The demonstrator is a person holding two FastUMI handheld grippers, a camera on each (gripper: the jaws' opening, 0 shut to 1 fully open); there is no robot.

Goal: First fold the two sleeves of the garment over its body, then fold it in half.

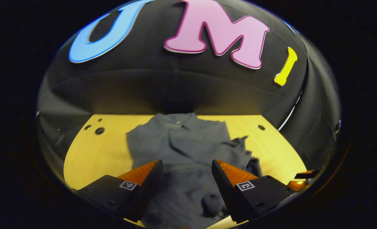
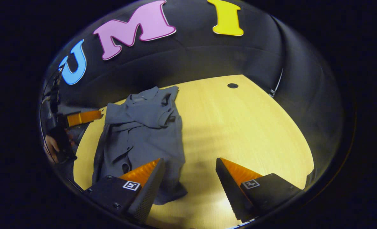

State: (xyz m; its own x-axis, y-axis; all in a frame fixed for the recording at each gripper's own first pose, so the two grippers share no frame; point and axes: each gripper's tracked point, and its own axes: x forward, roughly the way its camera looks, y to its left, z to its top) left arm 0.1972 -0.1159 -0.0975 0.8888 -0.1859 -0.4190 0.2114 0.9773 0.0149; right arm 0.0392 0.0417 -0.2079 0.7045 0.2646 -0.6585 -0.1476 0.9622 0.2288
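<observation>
A grey collared shirt point(image 1: 182, 140) lies on the yellow wooden table point(image 1: 102, 152), collar toward the far wall. Both sleeves look folded in over its body, and the one on the right is rumpled point(image 1: 239, 143). My left gripper point(image 1: 187, 162) hovers open over the shirt's lower half, with cloth showing between its fingers but nothing pinched. In the right gripper view the shirt point(image 2: 144, 127) lies to the left. My right gripper point(image 2: 190, 160) is open there, one finger over the shirt's near right hem and the other over bare table point(image 2: 239, 127).
The left gripper point(image 2: 80, 118) and the hand point(image 2: 50, 144) holding it show at the table's left edge. Part of the right gripper point(image 1: 304, 177) peeks in low on the right. Round holes point(image 1: 99, 130) point(image 2: 232, 85) dot the tabletop near the back corners.
</observation>
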